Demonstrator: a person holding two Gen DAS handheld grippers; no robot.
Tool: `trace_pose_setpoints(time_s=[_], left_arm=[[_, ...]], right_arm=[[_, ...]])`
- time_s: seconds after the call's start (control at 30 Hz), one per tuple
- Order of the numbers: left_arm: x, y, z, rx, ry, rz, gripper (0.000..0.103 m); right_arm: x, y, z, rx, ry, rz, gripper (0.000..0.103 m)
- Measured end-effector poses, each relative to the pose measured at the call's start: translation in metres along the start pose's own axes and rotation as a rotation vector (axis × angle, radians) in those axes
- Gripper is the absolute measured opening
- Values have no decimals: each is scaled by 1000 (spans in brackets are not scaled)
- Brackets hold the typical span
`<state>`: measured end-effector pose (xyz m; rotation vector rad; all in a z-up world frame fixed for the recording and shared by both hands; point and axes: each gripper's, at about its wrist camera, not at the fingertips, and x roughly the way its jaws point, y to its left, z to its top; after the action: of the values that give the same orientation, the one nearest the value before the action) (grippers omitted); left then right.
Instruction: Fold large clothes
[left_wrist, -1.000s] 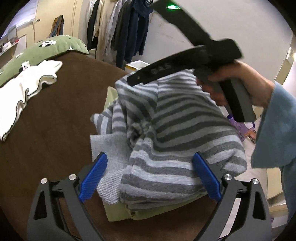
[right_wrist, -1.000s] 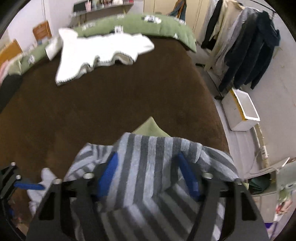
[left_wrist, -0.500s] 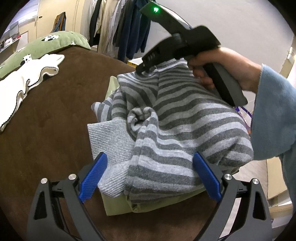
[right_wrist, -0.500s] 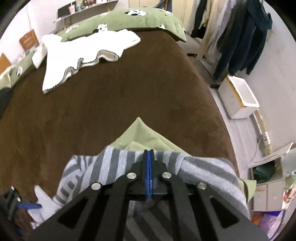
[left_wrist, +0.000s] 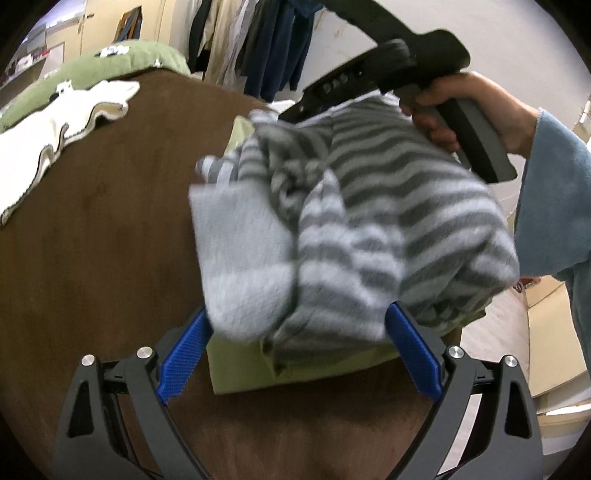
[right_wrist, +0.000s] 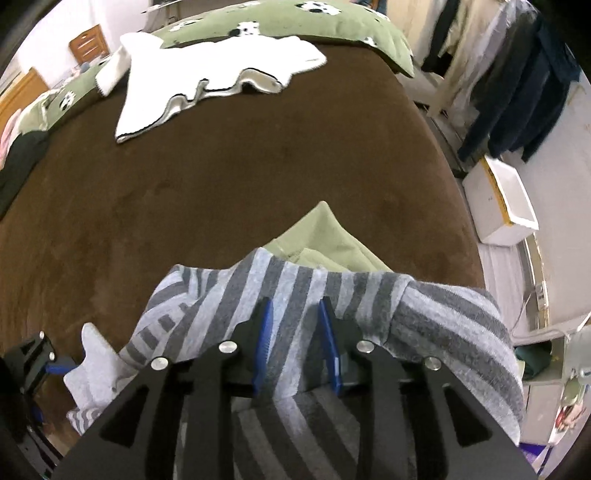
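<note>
A grey striped sweater (left_wrist: 369, 229) lies bundled on top of a folded pale green garment (left_wrist: 251, 369) near the edge of the brown bed (left_wrist: 92, 240). My left gripper (left_wrist: 299, 354) is open, its blue pads on either side of the sweater's near edge. My right gripper (right_wrist: 295, 328) rests on the far side of the sweater (right_wrist: 332, 295); its jaws stand partly open with a fold of striped cloth between them. The green garment (right_wrist: 321, 236) pokes out beyond the sweater.
A white garment (right_wrist: 207, 74) lies spread at the far side of the bed beside a green patterned pillow (right_wrist: 295, 22). Dark clothes (right_wrist: 524, 85) hang on a rack past the bed edge. A white box (right_wrist: 506, 203) stands on the floor.
My right gripper was shut on the sweater half a second ago; its jaws have since parted. The left gripper has moved closer to the sweater's near edge.
</note>
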<state>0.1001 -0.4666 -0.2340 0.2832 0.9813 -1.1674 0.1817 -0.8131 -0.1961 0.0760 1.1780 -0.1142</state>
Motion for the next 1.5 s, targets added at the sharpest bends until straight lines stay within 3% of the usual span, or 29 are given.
trace_pose_setpoints(time_s=[0.13, 0.2, 0.3, 0.5, 0.7, 0.77, 0.83, 1.03, 1.5], left_arm=[[13, -11, -14, 119, 78, 117, 89], [12, -15, -22, 145, 75, 114, 87], [-3, -15, -28, 120, 30, 106, 88], [-39, -5, -20, 53, -50, 140, 91], [-78, -5, -2, 40, -69, 195, 97], [-91, -5, 3, 35, -70, 207, 97], [-103, -8, 8, 33, -77, 222, 97], [-142, -17, 12, 14, -97, 197, 97], [-209, -58, -21, 73, -158, 224, 97]], right_arm=[[2, -6, -2, 24, -13, -20, 33], [-3, -8, -4, 36, -36, -19, 38], [-18, -8, -8, 41, -104, -26, 54], [-59, 0, -26, 66, -217, -37, 54], [-114, 13, -53, 117, -336, -41, 63], [-139, 20, -65, 136, -373, -52, 68], [-163, 28, -80, 157, -411, -66, 79], [-216, 53, -127, 254, -486, -70, 92], [-270, 149, -246, 419, -527, -223, 96]])
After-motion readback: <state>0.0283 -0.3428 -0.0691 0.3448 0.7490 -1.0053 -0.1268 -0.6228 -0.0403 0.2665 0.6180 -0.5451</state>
